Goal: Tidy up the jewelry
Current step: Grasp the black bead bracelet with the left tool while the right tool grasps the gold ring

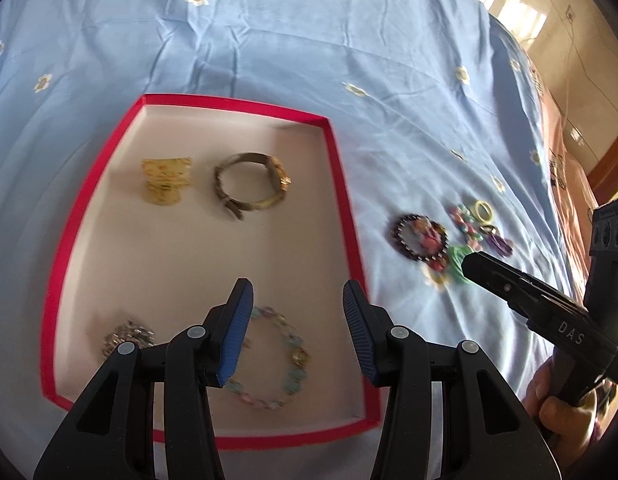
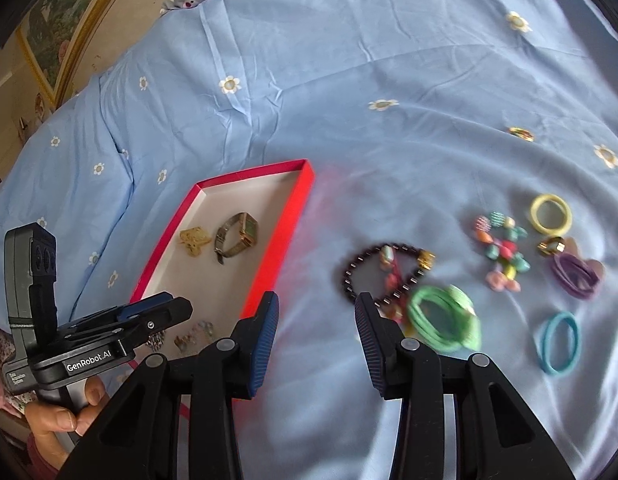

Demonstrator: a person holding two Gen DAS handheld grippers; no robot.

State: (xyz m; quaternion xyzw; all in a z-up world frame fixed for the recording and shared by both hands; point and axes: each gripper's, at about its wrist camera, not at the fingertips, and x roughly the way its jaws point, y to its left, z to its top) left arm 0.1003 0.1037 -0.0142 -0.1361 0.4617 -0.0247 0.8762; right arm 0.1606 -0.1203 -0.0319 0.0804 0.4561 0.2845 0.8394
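on the left of the bed [image 1: 269,40], covered by a light blue sheet with small flowers, lies a shallow red-rimmed tray [image 1: 341,184] with a pale floor. inside it, at the far end, a yellowish hair comb [image 1: 165,178] sits just left of a metal wristwatch [image 1: 251,184]. at the near end a silvery chain piece [image 1: 127,334] lies left of a pastel bead bracelet [image 1: 279,364]. the left tool [image 1: 297,332] hangs over that near end, its blue pads apart with nothing between them; the pastel bracelet shows in the gap below.

right of the tray, on the bare sheet, the loose jewelry is grouped: a dark bead bracelet [image 2: 351,276] with small charms, a green coiled band [image 2: 445,320] touching its near side, then a cluster of coloured beads [image 2: 503,250], a yellow ring [image 2: 549,214], a purple looped cord [image 2: 575,274] and a blue hair tie [image 2: 559,344]. a small gold item [image 2: 521,133] lies farther off on the sheet, well apart from the group.

the right tool [image 2: 317,336] hovers over the sheet between the tray's right edge and the dark bracelet, pads apart and empty. a hand [image 2: 61,416] grips the left tool's handle at the lower left of the right wrist view.
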